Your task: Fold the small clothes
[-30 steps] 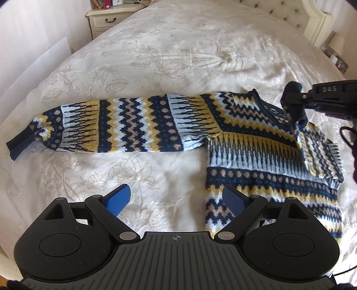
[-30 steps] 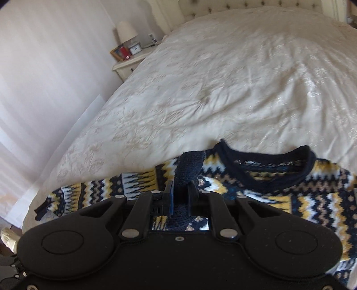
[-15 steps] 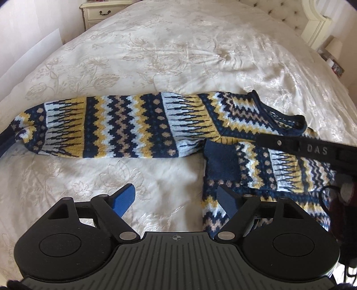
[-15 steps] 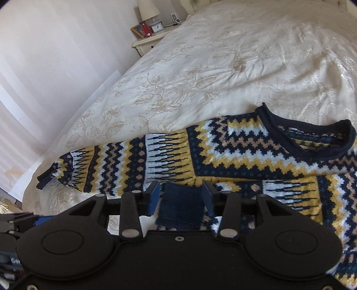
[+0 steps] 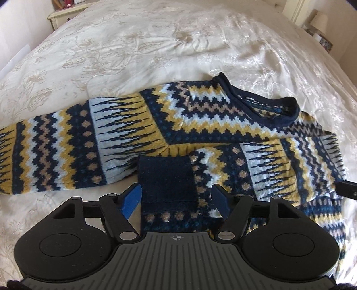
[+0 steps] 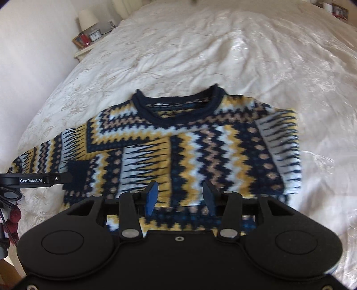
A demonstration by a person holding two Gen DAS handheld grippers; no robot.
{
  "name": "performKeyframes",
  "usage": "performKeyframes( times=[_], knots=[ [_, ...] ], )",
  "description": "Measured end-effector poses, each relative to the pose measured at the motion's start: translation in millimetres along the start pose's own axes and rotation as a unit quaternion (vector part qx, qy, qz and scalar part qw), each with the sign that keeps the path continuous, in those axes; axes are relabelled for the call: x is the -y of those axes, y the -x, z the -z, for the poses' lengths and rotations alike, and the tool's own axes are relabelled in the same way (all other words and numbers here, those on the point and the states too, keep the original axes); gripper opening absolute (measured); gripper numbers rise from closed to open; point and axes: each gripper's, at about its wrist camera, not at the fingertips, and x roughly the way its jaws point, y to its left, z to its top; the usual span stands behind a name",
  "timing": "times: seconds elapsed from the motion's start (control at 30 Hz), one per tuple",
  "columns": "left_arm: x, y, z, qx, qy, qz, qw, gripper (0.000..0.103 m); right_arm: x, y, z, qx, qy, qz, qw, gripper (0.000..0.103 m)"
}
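1. On the cream bedspread (image 5: 156, 44) in front of you, the patterned sweater (image 6: 200, 142) lies flat with its navy collar (image 6: 178, 111) toward the headboard.
2. Your right-side sleeve (image 5: 256, 169) is folded across the chest, and its navy cuff (image 5: 166, 180) rests on the body of the sweater.
3. The other sleeve (image 5: 67, 151) stretches straight out across the bedspread toward the left in the left wrist view.
4. Your left gripper (image 5: 176, 198) hangs just over that cuff; its jaws are closing with the cuff between the blue pads, which do not press it.
5. Your right gripper (image 6: 180, 198) hovers over the sweater's lower front with its jaws parted and nothing held.
6. A nightstand (image 6: 86, 48) with a lamp (image 6: 88, 19) stands beside the bed.
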Motion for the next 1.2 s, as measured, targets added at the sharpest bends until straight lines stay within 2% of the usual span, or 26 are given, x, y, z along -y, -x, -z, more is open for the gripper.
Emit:
performKeyframes(
  times=[0.1,0.2,0.3,0.37,0.43,0.53,0.7,0.77,0.8,0.83,0.93,1.0,1.1,1.17,1.2],
  knots=[
    [12.0,-17.6,1.5,0.000,-0.021,-0.022,0.9995,0.068,35.3,2.6,-2.7,0.001,-0.027,0.022,0.999,0.054],
    [12.9,-40.0,7.1,-0.020,-0.038,-0.058,0.9974,0.069,68.0,2.9,-8.6,0.002,-0.047,0.040,0.998,0.055],
    [7.4,-55.7,13.0,-0.028,-0.044,-0.062,0.9967,0.077,97.5,-0.3,-17.7,0.001,-0.067,0.048,0.997,0.056],
    [1.8,-60.4,14.0,-0.031,-0.030,-0.060,0.9973,0.084,115.3,-6.0,-25.0,0.001,-0.080,0.048,0.996,0.058],
    [-5.2,-63.9,13.1,-0.039,-0.004,-0.061,0.9974,0.095,128.2,-15.2,-33.0,-0.002,-0.092,0.042,0.995,0.059],
    [-13.6,-68.1,12.9,-0.049,0.017,-0.060,0.9969,0.103,146.5,-33.3,-43.5,-0.008,-0.118,0.024,0.993,0.059],
    [-18.8,-68.7,14.1,-0.051,0.019,-0.059,0.9968,0.103,166.1,-61.6,-53.1,-0.022,-0.145,-0.019,0.989,0.059],
    [-18.4,-68.2,14.9,-0.048,0.020,-0.059,0.9969,0.103,167.2,-69.1,-56.0,-0.028,-0.146,-0.028,0.988,0.052],
    [-18.1,-66.7,15.3,-0.046,0.020,-0.059,0.9970,0.103,165.8,-72.1,-58.2,-0.035,-0.142,-0.032,0.989,0.015],
    [-17.0,-65.8,14.7,-0.043,0.021,-0.059,0.9971,0.103,160.2,-72.8,-64.1,-0.041,-0.122,-0.025,0.991,0.012],
    [-14.4,-62.4,15.0,-0.032,0.022,-0.056,0.9976,0.102,130.9,-52.9,-81.0,0.000,-0.012,0.029,1.000,0.011],
    [-14.0,-60.1,18.3,-0.025,0.022,-0.056,0.9979,0.103,123.6,-56.0,-84.6,0.003,0.017,0.051,0.999,0.011],
    [-14.1,-60.5,20.2,-0.023,0.021,-0.058,0.9978,0.103,130.7,-84.7,-79.4,-0.048,0.008,0.070,0.996,0.013],
    [-14.3,-60.4,18.9,-0.027,0.022,-0.060,0.9976,0.103,136.8,-90.6,-75.7,-0.051,0.000,0.075,0.996,0.016],
    [-14.1,-60.5,17.4,-0.030,0.023,-0.061,0.9974,0.103,137.4,-87.9,-74.5,-0.045,-0.006,0.075,0.996,0.029]
  ],
)
